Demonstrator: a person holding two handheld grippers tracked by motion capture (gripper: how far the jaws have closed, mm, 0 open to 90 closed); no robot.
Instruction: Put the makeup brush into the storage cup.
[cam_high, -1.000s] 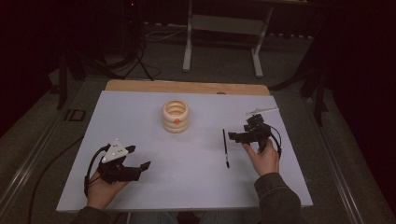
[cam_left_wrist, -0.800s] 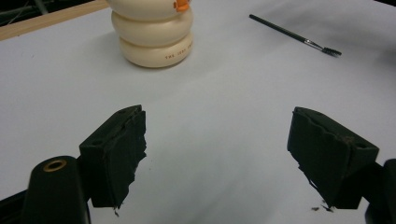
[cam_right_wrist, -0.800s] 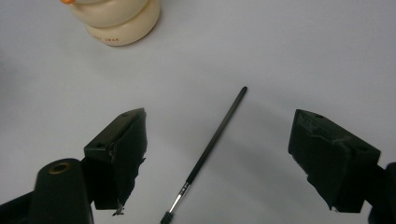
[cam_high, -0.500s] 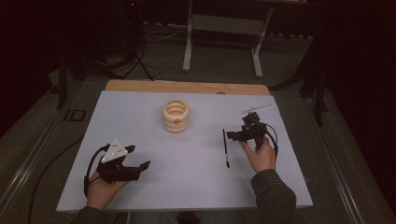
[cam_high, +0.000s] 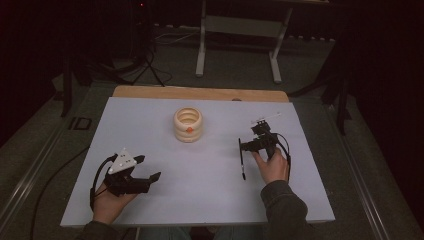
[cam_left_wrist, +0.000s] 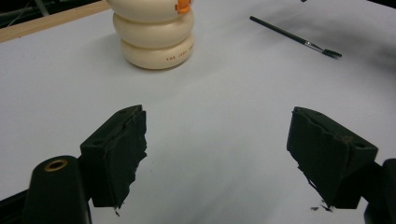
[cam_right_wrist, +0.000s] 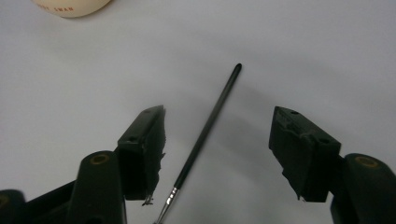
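High view: your right gripper (cam_high: 248, 146) sits right of centre over the paintbrush (cam_high: 241, 161), which runs up and down the frame; your left gripper (cam_high: 145, 170) rests lower left, jaws apart. Left gripper view: the brush lies upper right, bristles toward the right edge. Right gripper view: your jaws have just been closing, not yet touching the handle between them. It's thin and flat on the table (cam_right_wrist: 303, 51); I'd say an off-centre squeeze could roll it away.

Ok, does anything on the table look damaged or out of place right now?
The black padding on both grippers looks worn: ragged, torn edges on the left gripper and the right gripper, with small crumbs on the table. The paintbrush lies flat between the right jaws, untouched. The cream ringed holder stands upright.
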